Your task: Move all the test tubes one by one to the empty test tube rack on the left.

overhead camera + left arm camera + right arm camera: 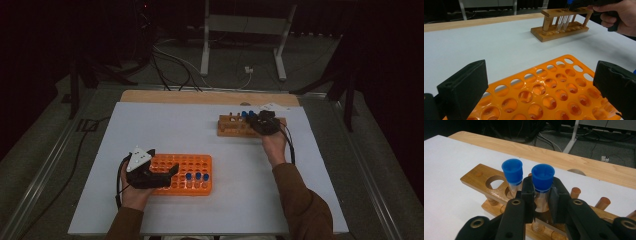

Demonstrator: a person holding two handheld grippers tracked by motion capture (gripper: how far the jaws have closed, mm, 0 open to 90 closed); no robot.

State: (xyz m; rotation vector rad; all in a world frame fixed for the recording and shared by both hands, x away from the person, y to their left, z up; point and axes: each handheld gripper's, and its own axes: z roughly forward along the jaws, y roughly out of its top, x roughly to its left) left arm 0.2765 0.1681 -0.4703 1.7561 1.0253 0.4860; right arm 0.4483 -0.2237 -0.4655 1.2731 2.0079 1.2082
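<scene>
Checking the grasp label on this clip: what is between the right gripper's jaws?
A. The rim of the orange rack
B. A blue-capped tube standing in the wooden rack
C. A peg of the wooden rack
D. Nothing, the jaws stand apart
B: in the right gripper view the right gripper has its pads pressed on the clear tube just under its blue cap, with the tube still seated in the wooden rack.
</scene>
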